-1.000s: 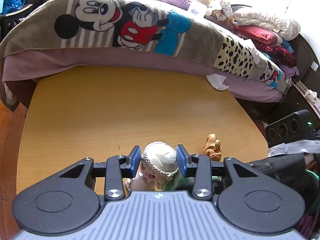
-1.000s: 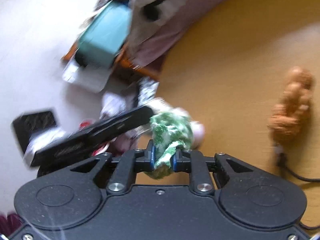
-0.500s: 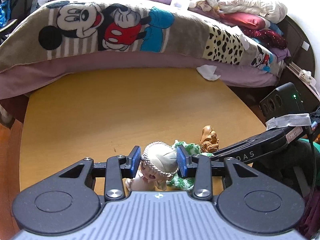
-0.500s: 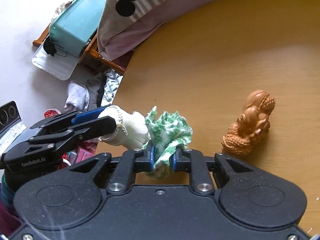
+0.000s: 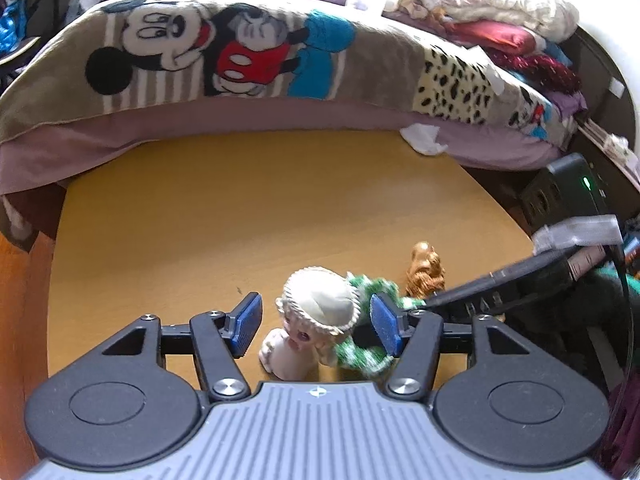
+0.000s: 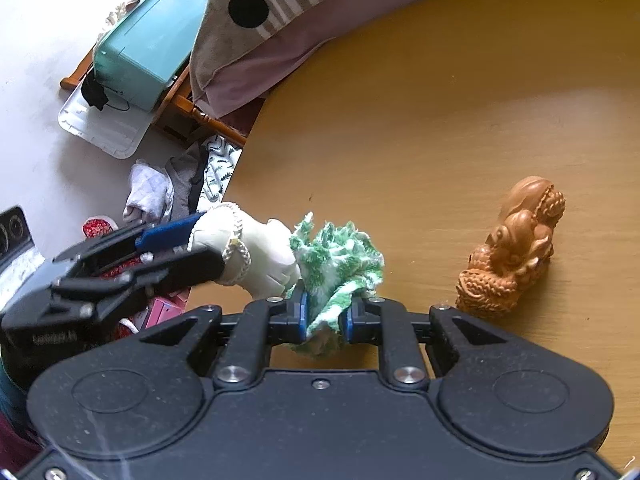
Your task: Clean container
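A: What is the left gripper doing?

B: Its jaws are opening. The blue pads stand clear on both sides of a white figurine, a little doll with a braided cap, which sits between them at the near edge of the round wooden table. In the left wrist view there is a gap at each side of the cap, so nothing is pressed.

A: And the right gripper?

B: Clamped tight on a green-and-white cloth. The cloth bunches out ahead of its fingers and touches the figurine's body, just beside the left gripper's tip.

A: Any writing to read?

B: There is pale lettering on the side of the left gripper's body in the right wrist view, but it is too blurred to make out. The blanket on the bed beyond the table carries cartoon-mouse prints and no legible words.

A: What else lies near?

B: A carved brown figurine stands on the table to the right of the cloth, apart from it. In the left wrist view it sits just behind the cloth. A crumpled white tissue lies at the table's far edge against the bed. Off the table, on the floor, are a teal plastic box and scattered clothes.
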A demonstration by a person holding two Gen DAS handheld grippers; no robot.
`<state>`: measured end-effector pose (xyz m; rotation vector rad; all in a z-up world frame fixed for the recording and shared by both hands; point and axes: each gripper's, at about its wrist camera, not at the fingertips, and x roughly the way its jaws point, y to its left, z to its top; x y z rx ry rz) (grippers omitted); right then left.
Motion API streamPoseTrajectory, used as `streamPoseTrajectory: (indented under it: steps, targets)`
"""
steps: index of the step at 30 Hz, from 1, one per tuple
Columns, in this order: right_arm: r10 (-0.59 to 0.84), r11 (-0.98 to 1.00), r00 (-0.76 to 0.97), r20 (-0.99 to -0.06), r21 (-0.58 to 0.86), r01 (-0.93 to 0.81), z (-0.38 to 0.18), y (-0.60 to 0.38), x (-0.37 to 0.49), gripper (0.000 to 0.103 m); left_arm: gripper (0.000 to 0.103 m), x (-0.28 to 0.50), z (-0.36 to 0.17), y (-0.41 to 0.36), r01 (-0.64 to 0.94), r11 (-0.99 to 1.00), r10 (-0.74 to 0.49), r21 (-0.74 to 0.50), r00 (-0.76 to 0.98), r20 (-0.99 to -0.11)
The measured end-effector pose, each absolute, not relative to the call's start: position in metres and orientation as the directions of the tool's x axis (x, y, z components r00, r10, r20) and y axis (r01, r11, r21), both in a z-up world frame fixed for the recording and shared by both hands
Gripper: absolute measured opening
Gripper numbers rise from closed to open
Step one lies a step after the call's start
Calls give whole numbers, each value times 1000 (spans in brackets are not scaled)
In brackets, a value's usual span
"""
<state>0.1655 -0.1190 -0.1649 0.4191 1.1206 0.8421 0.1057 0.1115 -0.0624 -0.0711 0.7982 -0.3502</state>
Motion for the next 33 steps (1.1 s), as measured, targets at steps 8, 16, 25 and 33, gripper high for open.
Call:
streamPoseTrajectory:
  steps: [8,16,25,33]
  targets:
    - [767,636,190,-612,689,-347,-164,-123,170,17,55,104,-76,94,287,955,-261,-77,687,-678]
    - [789,612,225,-571,705,-358,-161,-123,174,17,42,95,-81,115,338,934,-330,-114,700,-634]
    - [826,564,239,-511,744,-359,-164,-106,191,17,40,69,-93,116,530,847,-458,-46,682,-571]
    - [801,573,89,-592,715,-401,-174,-89,193,16,40,72,-98,118,495,863,-464,-102,695,-550]
